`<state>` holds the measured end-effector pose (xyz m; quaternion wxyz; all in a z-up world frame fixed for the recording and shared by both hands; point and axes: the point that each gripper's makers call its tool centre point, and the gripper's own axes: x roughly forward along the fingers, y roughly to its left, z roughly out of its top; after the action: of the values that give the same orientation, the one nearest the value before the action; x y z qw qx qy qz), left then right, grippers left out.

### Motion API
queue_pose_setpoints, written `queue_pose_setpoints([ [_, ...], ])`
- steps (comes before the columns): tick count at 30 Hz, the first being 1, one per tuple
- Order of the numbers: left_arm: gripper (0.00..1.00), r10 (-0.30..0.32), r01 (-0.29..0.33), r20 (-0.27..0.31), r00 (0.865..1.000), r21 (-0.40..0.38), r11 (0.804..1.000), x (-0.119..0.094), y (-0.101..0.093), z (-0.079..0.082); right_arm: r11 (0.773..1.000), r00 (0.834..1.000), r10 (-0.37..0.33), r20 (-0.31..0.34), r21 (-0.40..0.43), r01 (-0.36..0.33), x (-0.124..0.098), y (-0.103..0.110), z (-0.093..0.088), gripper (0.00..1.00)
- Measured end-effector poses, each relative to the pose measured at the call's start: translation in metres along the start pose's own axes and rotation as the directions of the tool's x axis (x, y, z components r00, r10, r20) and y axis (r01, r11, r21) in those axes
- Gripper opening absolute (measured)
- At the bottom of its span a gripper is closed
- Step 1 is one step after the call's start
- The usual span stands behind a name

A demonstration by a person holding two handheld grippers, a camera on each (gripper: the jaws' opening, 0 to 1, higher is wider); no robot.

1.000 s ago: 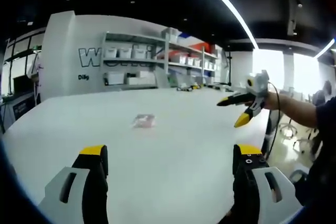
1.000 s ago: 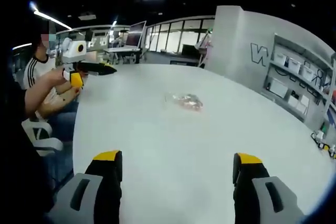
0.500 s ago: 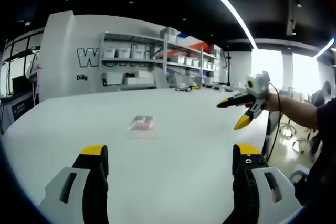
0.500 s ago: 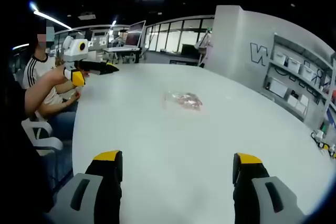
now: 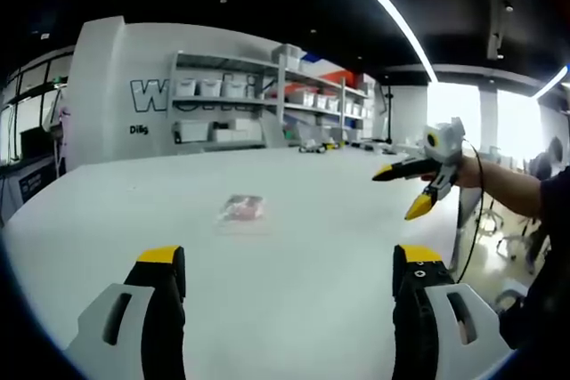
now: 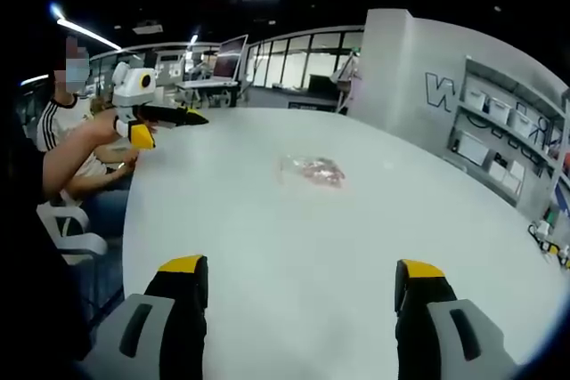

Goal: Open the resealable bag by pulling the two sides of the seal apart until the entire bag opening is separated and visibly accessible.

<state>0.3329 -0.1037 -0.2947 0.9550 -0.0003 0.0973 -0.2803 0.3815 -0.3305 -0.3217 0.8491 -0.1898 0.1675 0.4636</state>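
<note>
One bag (image 5: 241,209) lies flat on the big white surface (image 5: 294,246) — small, clear and shiny, with something reddish inside. It rests near the middle, well apart from both tools. There are two tools. The left tool (image 5: 289,264) has two black jaws with yellow tips, spread wide, holding nothing. The right tool (image 6: 303,275) looks the same — wide, holding nothing — and hangs above the surface. The surface is smooth and rounded at the edge. Shelves (image 5: 267,104) with white boxes stand behind.

White table (image 5: 312,238), wall shelves (image 5: 267,104), seated person (image 6: 67,122)
</note>
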Motion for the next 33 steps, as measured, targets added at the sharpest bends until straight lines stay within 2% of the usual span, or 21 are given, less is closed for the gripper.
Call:
queue_pose_setpoints([
  [14,0.95,0.001,-0.001,0.012,1.000,0.007,1.000,0.023,0.009,0.003,1.000,1.000,0.002,-0.004,0.005,-0.002,0.002,0.002,-0.003,0.88],
  [33,0.93,0.003,-0.003,0.016,1.000,0.006,1.000,0.042,0.019,0.004,1.000,1.000,0.001,-0.014,0.000,-0.001,0.003,-0.001,-0.002,0.87],
])
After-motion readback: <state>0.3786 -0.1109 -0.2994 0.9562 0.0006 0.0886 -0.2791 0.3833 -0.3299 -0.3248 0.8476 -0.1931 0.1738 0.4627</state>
